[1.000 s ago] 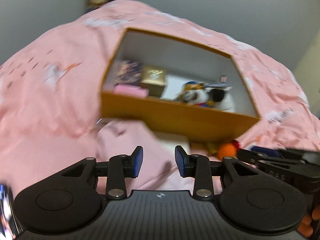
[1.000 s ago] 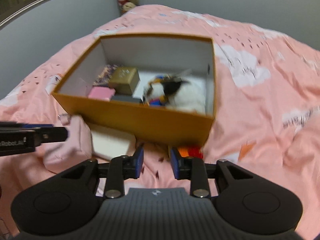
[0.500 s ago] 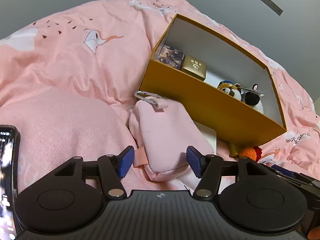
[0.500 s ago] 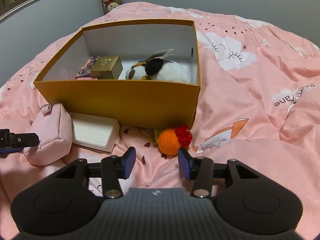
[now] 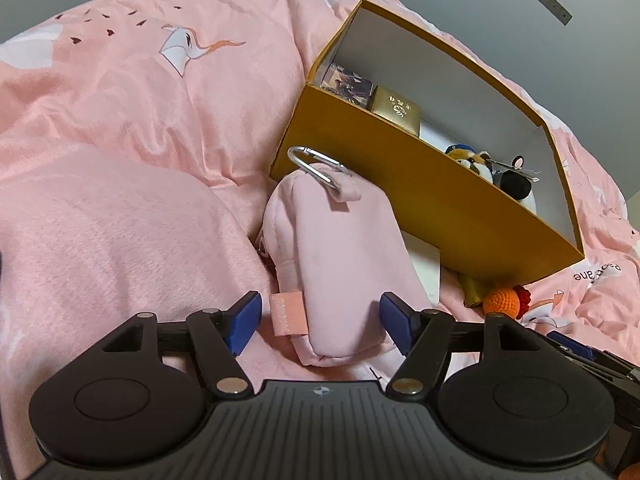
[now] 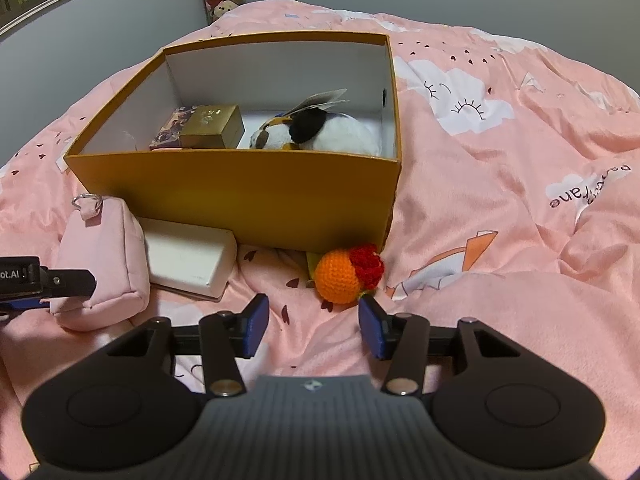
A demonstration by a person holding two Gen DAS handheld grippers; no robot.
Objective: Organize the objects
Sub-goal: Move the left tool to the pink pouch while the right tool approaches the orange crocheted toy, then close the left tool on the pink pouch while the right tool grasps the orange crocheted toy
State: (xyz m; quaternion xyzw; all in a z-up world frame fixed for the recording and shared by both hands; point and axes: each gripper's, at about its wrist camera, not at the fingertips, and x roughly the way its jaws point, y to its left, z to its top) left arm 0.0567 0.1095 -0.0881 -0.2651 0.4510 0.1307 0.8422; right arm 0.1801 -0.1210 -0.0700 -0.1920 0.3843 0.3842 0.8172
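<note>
Two handheld grippers work over a bed. The left gripper [image 5: 320, 322] has its jaws wide apart, straddling the near end of a pink pouch [image 5: 336, 256] without touching it. The pouch lies against the near wall of an open yellow box [image 6: 240, 196], beside a white box [image 6: 188, 258]. The right gripper [image 6: 313, 324] also has its jaws apart, just short of an orange crochet ball [image 6: 338, 278] at the box's near right corner.

Likely risks: the pouch is soft and puffy, so the pads may pinch only loose fabric and let it sag or slip. Its metal clip [image 5: 316, 164] could snag the box rim on the way in. The ball could roll away on the rumpled bedding if nudged.

The box already holds a gold box [image 6: 214, 126] and a plush toy [image 6: 316, 132]. The surface is a soft pink duvet [image 6: 500, 184] with cloud prints. Grey walls stand behind, with plush toys stacked in the far corner.
</note>
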